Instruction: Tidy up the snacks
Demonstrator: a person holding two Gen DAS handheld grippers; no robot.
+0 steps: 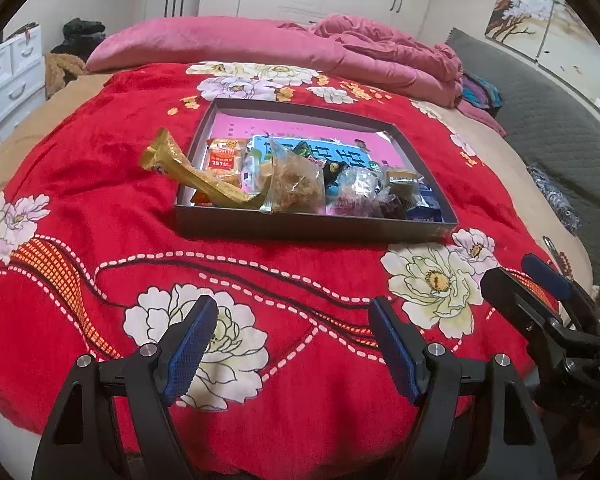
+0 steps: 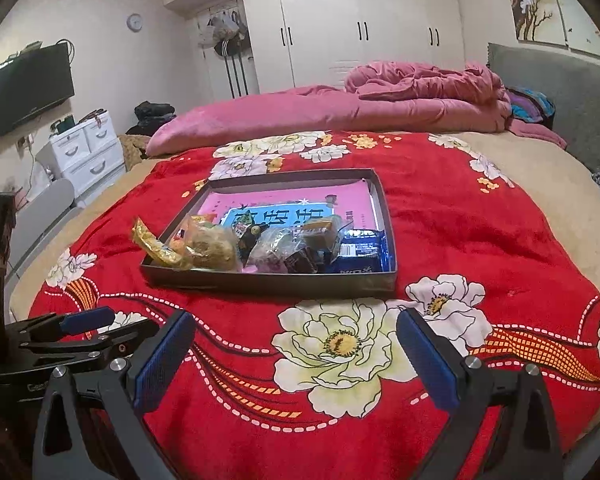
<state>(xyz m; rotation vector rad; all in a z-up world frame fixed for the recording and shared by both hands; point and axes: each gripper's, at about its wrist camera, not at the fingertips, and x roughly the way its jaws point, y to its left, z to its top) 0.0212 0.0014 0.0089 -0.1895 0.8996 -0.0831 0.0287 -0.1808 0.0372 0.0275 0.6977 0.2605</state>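
Low over the red blanket, left gripper and right gripper hover agape, empty, facing the snack tray.

Legible text, both views:

- Orange snack pkt in tray, near left wall: "151" in white on red band; chars after it too small to read.
- Blue card/bag lying flat under snacks in tray: big dark Chinese chars, partly covered by pkts, can't make out. Same in right wrist view.
- Dark blue pkt at tray's near right corner: white print, blurred, unreadable.
- Left gripper body, seen from right wrist view: faint pale lettering, starts w/ "C", rest unclear.
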